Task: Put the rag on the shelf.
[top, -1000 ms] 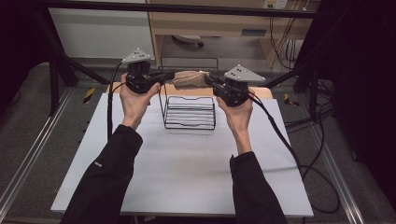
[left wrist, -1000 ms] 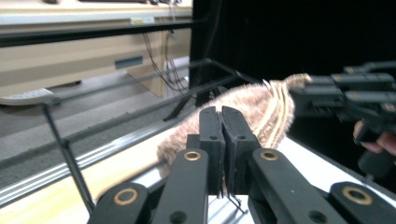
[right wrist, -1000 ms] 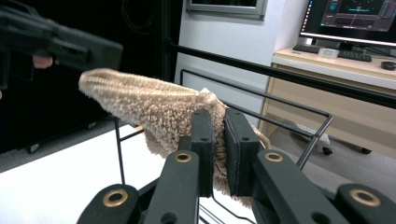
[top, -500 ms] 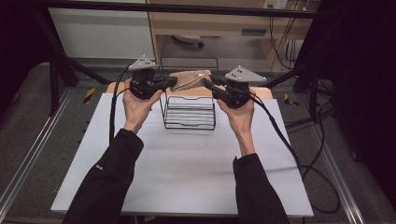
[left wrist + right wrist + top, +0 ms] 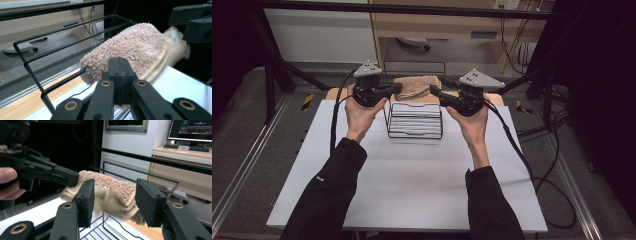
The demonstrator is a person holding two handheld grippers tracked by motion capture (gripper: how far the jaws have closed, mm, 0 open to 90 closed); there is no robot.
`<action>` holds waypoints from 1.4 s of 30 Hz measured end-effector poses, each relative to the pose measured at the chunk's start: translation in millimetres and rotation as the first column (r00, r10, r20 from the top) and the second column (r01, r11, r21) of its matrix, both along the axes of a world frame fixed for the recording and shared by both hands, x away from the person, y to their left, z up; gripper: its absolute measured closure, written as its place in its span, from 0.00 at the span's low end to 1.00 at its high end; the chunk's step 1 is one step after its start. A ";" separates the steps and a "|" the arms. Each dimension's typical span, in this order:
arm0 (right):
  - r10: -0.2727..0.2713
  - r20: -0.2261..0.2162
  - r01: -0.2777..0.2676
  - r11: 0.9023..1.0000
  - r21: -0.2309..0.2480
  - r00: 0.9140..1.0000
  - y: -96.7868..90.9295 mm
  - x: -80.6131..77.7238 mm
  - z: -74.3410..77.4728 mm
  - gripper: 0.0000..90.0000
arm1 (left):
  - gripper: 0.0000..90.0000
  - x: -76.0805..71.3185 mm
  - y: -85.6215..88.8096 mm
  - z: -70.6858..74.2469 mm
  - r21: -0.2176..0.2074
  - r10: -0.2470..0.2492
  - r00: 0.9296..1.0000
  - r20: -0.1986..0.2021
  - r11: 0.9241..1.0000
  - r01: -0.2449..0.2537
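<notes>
Your left gripper [image 5: 393, 90] has its jaws pressed flat together, and in the left gripper view they meet at the near edge of the tan towel [image 5: 140, 50]; whether any cloth is pinched between them you cannot tell from that angle. Your right gripper [image 5: 435, 92] has jaws that have just been opening: in the right gripper view they stand well apart with the towel [image 5: 112, 192] seen between them, farther off, and neither pad presses on it.

Look at the high view and you find the towel [image 5: 416, 86] draped over the far top rail of the black wire rack [image 5: 414, 122], at about 12 o'clock from the middle of the white counter [image 5: 407, 185]. Your two grippers come at it from 9 o'clock and 3 o'clock, tips pointing toward each other, just beside its two ends. Your left hand [image 5: 361, 112] and right hand [image 5: 472, 125] sit either side of the rack. In the left gripper view the towel's far end is blurred, close to the other gripper [image 5: 197, 25]. Cables trail from both grippers back along your sleeves.
</notes>
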State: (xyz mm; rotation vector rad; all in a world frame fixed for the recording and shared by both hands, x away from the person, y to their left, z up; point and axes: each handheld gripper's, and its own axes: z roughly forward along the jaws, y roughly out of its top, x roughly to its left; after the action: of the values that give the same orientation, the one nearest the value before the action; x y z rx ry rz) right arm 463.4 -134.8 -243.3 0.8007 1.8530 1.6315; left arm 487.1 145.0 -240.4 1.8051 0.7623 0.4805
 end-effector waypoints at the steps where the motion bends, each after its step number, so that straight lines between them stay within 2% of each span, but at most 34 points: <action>1: -0.001 0.000 0.001 1.000 -0.004 1.000 -0.3 0.4 0.5 0.60 | 1.00 0.2 -0.3 -0.3 0.003 0.001 1.000 0.002 1.000 -0.001; 4: 0.015 -0.011 -0.015 1.000 -0.008 1.000 0.6 1.3 0.1 0.74 | 1.00 0.8 -1.3 -1.8 0.010 0.002 1.000 0.003 1.000 -0.002; 6: 0.029 -0.041 -0.030 0.999 -0.015 0.999 2.2 2.5 -1.7 0.85 | 1.00 0.5 -2.0 -3.1 0.012 0.000 1.000 0.006 1.000 0.000; 8: 0.029 -0.086 -0.033 0.998 -0.045 0.996 5.1 4.9 -5.5 0.93 | 1.00 -0.7 -1.9 -5.1 0.016 -0.004 1.000 0.009 1.000 0.004; 13: 0.001 -0.110 -0.014 0.993 -0.118 0.994 12.0 9.8 -15.9 0.98 | 0.99 -5.5 -1.5 -12.6 0.036 -0.016 1.000 0.017 0.999 0.015; 18: -0.039 -0.118 0.026 0.993 -0.113 0.992 10.3 14.8 -21.1 0.98 | 0.99 -5.9 -1.5 -20.0 0.052 -0.008 1.000 0.013 0.999 0.007; 24: -0.033 -0.110 0.021 0.994 -0.108 0.993 9.1 13.1 -20.9 0.92 | 0.96 -5.3 -0.8 -22.2 0.047 -0.002 1.000 0.005 0.999 0.002; 28: -0.020 -0.122 0.008 0.995 -0.098 0.992 5.9 8.2 -19.6 0.84 | 0.90 -9.3 1.5 -24.1 0.033 0.003 1.000 -0.002 0.999 -0.003; 32: -0.017 -0.127 0.005 0.996 -0.090 0.992 1.4 3.0 -19.2 0.77 | 0.81 -13.2 4.2 -27.1 0.044 0.010 1.000 -0.008 0.999 -0.010; 37: -0.017 -0.143 0.005 0.997 -0.082 0.990 -3.9 -3.8 -17.7 0.61 | 0.70 -19.5 9.3 -32.0 0.047 0.006 1.000 -0.027 0.999 -0.005; 40: -0.012 -0.157 0.001 0.998 -0.068 0.988 -7.8 -8.1 -17.1 0.52 | 0.62 -24.3 13.1 -36.4 0.065 0.009 1.000 -0.028 0.998 -0.007; 41: -0.012 -0.170 0.002 0.998 -0.059 0.985 -10.6 -10.3 -17.8 0.46 | 0.56 -25.3 14.6 -37.8 0.067 0.008 0.999 -0.037 0.998 -0.006; 42: -0.012 -0.170 0.002 0.998 -0.059 0.985 -10.6 -10.3 -17.8 0.46 | 0.56 -26.4 16.2 -39.3 0.065 0.009 0.999 -0.043 0.998 -0.006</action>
State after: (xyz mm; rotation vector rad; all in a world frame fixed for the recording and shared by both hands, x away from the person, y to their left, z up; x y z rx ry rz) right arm 453.1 -145.4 -261.1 0.9462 2.0032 1.5376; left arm 460.7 161.3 -279.8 1.8792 0.7915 0.4771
